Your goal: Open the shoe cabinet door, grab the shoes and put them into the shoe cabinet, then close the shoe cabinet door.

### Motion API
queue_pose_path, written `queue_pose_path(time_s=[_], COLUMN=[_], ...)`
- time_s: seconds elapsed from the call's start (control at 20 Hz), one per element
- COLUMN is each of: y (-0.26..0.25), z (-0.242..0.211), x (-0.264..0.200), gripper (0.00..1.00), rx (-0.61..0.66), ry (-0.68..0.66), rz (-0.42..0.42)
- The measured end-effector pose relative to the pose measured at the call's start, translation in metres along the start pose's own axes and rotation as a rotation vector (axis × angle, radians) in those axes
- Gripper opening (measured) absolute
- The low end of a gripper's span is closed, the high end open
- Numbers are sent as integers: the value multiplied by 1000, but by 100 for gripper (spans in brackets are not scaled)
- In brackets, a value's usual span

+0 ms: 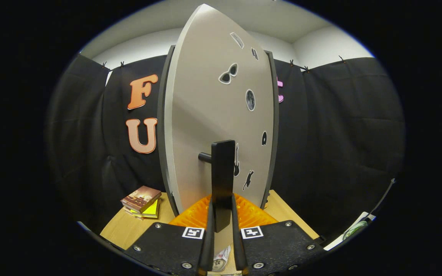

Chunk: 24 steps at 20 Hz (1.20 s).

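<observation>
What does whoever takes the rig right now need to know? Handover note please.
Claw: shut on the door's handle, both fingers pressing on the black bar.
Door: grey, with stickers, swung partly open and seen at an angle.
Shoe: something white shows low between the fingers; too little of it to tell.
Books: stacked on the table beside the cabinet.
Done: handle gripped. Whether the door is opening or closing, and whether shoes are inside, cannot be told.
Left: likely confirm shoes are stowed, then close the door.
</observation>
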<state>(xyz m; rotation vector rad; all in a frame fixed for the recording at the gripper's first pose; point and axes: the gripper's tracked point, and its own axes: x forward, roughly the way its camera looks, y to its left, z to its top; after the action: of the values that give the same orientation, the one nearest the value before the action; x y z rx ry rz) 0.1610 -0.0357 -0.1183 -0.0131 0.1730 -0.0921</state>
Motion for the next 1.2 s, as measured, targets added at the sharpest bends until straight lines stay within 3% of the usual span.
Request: queue_pose_path(time_s=[0.2,0.65,1.05,1.2], y=[-12,-91,-173,-203], z=[1,-10,-31,-33], x=[-9,-31,-34,-41], gripper=[21,20,16,14], rx=[0,41,107,102], ry=[-8,-14,10,5], rz=[44,114,89,35])
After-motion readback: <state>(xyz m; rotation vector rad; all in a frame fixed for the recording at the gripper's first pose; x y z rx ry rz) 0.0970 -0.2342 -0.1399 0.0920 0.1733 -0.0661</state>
